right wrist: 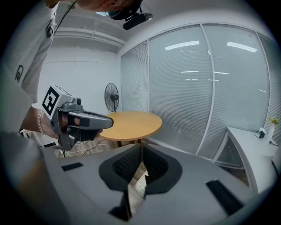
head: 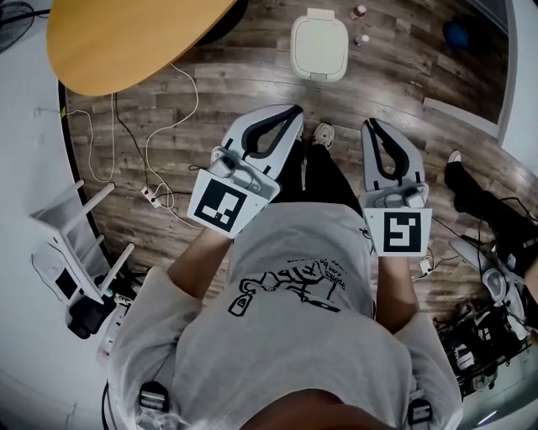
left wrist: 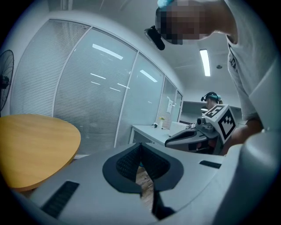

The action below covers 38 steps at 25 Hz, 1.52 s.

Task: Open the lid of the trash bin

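Wood-plank flooring in brown and grey tones is seen throughout the head view, with white walls at the left edge and slatted glass partitions shown in both gripper views. A round tan wooden tabletop (head: 134,38) is placed at the upper left. Thin white cables (head: 172,109) are trailed across the floor below it, and a white slatted stool (head: 71,243) is laid on its side at the left.

A white, rounded-square plastic trash bin (head: 319,49) is stood on the floor at the top centre, with its lid down flat. Two small bottles (head: 361,25) are set just beside it on the right.

The grey left gripper (head: 296,112) and the grey right gripper (head: 370,125) are held side by side in front of a grey printed T-shirt (head: 303,285), both pointed towards the bin and well apart from it. The left gripper's jaws are seen brought together at the tips, with nothing between them. The right gripper's jaws are likewise seen drawn together at the tips and are empty; only floor is visible through the gap below the tips.
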Motion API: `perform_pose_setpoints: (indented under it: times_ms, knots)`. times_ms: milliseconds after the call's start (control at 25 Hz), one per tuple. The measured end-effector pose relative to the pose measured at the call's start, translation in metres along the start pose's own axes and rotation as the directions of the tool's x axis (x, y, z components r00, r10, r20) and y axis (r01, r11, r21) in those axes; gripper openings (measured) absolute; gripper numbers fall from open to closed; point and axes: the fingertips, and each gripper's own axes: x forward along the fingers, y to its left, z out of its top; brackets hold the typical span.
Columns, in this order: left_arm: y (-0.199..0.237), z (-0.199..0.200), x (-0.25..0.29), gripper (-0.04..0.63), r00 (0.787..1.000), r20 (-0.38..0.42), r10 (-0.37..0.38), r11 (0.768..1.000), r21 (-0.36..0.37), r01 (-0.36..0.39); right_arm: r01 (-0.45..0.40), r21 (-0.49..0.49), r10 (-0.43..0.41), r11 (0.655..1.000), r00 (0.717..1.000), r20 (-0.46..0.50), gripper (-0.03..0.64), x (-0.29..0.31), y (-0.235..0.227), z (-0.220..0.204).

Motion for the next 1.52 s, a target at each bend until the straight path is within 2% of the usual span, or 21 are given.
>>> perform_pose_setpoints:
  times_ms: [520,920,1240,1520]
  knots:
    - [0.026,-0.093,0.043,0.017,0.996,-0.087,0.003,1.000,-0.025,-0.005,-0.039,-0.092,0.028,0.995,0.992,-0.124,0.029,0.063,-0.008,-0.092]
    - [0.054,-0.167,0.068,0.015,0.987,-0.162,0.007,0.999,-0.032,-0.012,-0.081,-0.080,0.063,0.994,0.976,-0.207,0.034,0.117,-0.002,-0.166]
    - [0.069,-0.228,0.095,0.015,0.981,-0.192,-0.008,0.997,-0.074,-0.007,-0.104,-0.071,0.081,0.992,0.959,-0.272,0.040,0.161,0.001,-0.237]
    - [0.083,-0.285,0.113,0.015,0.972,-0.234,-0.004,0.994,-0.106,-0.021,-0.113,-0.173,0.052,0.978,0.945,-0.323,0.041,0.193,-0.003,-0.293]
